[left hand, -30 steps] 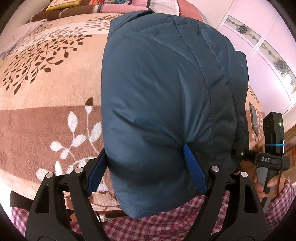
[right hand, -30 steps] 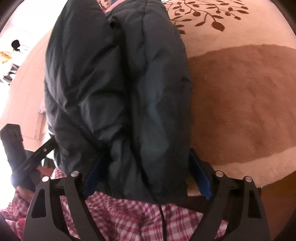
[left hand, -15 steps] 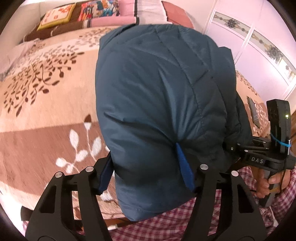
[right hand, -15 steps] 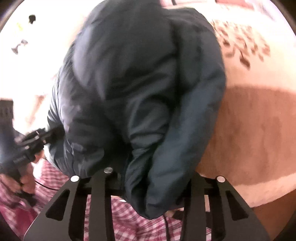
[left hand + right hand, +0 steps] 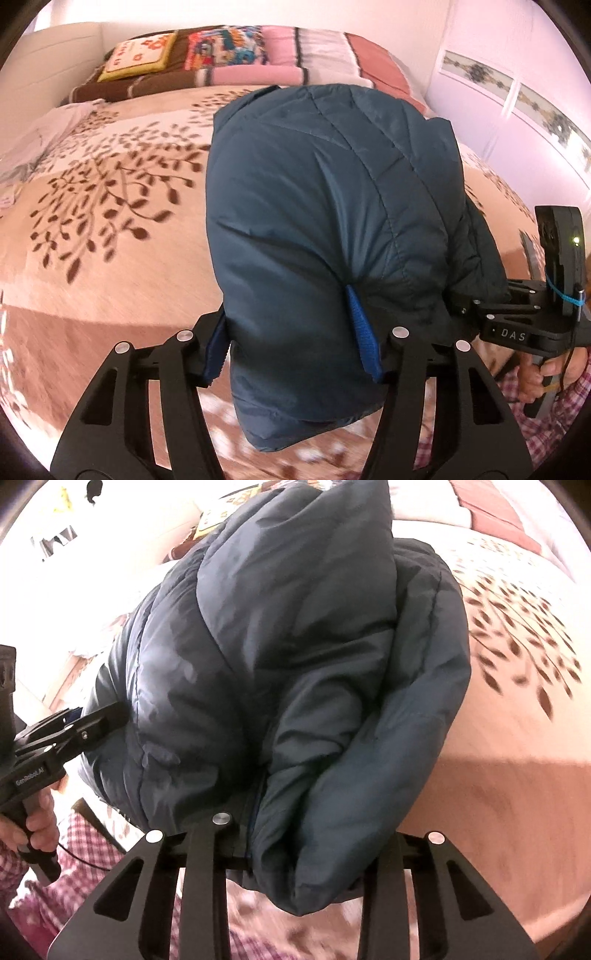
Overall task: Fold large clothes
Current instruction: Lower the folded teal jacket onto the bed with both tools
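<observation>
A dark blue quilted jacket (image 5: 325, 221) is bunched into a thick fold above the bed. My left gripper (image 5: 291, 325) has its blue pads (image 5: 364, 343) pressed into the lower end of the fold, and its jaws are still closing on the padding. In the right wrist view the jacket (image 5: 295, 664) spills over my right gripper (image 5: 303, 834). Its jaws are closing too, with the cloth squeezed between them and the fingertips hidden under it. Each gripper appears in the other's view, gripping the jacket's side: the right (image 5: 461, 306), the left (image 5: 107, 716).
A beige and brown leaf-patterned blanket (image 5: 110, 221) covers the bed below the jacket. Pillows and folded quilts (image 5: 221, 51) lie along the headboard. Pink wardrobe doors (image 5: 517, 92) stand at the right. The person's plaid clothing (image 5: 55, 886) is close behind the grippers.
Both grippers narrowed onto the jacket and carried it up and forward over the bed. The right one rolled, and its blue pads vanished under the cloth.
</observation>
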A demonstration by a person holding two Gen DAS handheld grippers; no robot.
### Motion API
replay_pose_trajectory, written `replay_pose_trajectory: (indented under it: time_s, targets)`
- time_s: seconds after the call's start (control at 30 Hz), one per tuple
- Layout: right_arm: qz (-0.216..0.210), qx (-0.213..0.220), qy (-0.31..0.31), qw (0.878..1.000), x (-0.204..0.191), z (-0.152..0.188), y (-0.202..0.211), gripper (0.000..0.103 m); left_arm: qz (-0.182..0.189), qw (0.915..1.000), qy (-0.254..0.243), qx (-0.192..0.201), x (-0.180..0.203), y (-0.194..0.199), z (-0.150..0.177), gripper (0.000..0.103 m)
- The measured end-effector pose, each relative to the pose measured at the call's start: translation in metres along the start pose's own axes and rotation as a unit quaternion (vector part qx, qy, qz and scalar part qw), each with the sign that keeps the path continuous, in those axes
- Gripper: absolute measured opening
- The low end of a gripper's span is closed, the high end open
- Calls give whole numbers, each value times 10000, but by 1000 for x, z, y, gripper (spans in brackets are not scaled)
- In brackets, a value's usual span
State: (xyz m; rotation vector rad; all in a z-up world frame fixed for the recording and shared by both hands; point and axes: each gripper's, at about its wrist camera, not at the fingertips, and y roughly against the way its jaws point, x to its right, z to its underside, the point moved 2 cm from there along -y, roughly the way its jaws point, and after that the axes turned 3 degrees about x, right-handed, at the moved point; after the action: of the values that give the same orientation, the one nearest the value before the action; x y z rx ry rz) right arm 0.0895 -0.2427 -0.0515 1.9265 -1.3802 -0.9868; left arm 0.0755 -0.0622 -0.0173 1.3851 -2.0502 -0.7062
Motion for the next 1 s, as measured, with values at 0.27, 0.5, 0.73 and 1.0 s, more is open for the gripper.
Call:
replay_pose_trajectory:
  time_s: [0.27,0.5,0.73,1.0]
  targets:
    - [-30,-43,327,9995,-40,-54,-46,31,-353,9989,275,171,-63,-17,-31,57]
    - [22,-94,504,9987,-53,-65,-64,31,-518,9975,448,201,-93,-30,-40,57]
    - [5,-135,397,9991,-42,-53,-51,31,-551,9969,526,187,-95,-32,-39,58]
    - [64,-95,179,9998,-32,-52,-45,37,-733,9953,606,172,-92,-28,-36,63]
